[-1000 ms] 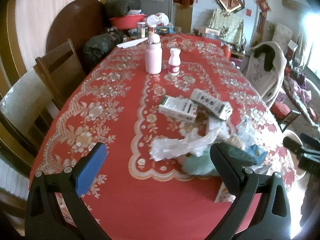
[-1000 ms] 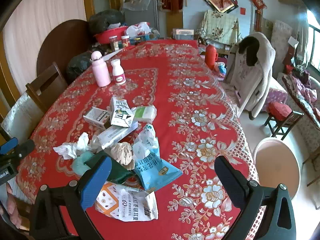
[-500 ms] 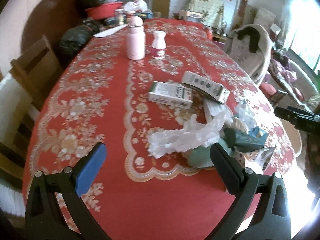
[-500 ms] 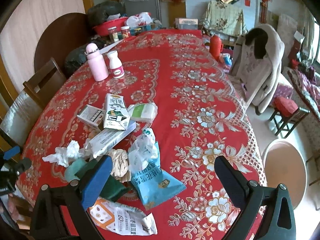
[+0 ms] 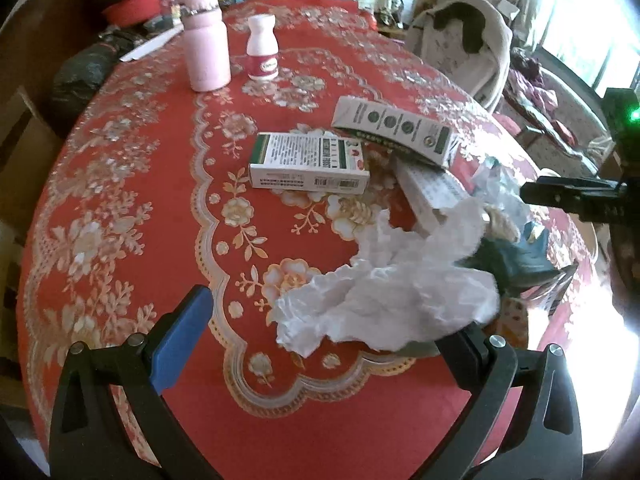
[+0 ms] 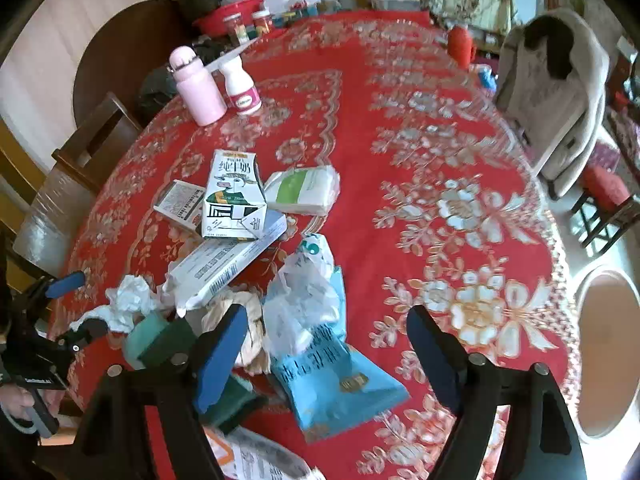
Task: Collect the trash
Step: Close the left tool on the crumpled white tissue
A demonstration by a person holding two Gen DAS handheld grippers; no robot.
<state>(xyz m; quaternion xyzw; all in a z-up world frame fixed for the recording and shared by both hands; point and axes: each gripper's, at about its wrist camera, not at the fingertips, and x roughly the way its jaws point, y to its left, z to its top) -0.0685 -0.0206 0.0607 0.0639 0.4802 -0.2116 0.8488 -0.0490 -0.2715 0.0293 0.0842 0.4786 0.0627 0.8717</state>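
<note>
A pile of trash lies on the red flowered tablecloth (image 5: 168, 184). My left gripper (image 5: 320, 340) is open and low over a crumpled white tissue (image 5: 388, 292), which lies between its fingers and hides the right fingertip. Behind it are a green-and-white box (image 5: 308, 164) and a milk carton (image 5: 394, 130). My right gripper (image 6: 324, 356) is closing around a blue snack bag (image 6: 336, 384) and a clear plastic wrapper (image 6: 308, 300); the pads stand clear of both. The milk carton (image 6: 232, 196), a long white box (image 6: 228, 264) and brown crumpled paper (image 6: 244, 312) lie beside them.
A pink bottle (image 5: 206, 46) and a small white bottle (image 5: 262, 54) stand further back. Wooden chairs (image 6: 96, 140) line the left side, and a coat-draped chair (image 6: 552, 92) and a round stool (image 6: 608, 348) the right. A red basin (image 6: 228, 14) and clutter fill the far end.
Both grippers have come down and closer to the pile. The tissue now lies between the left fingers. The right jaws have narrowed around the blue bag.
</note>
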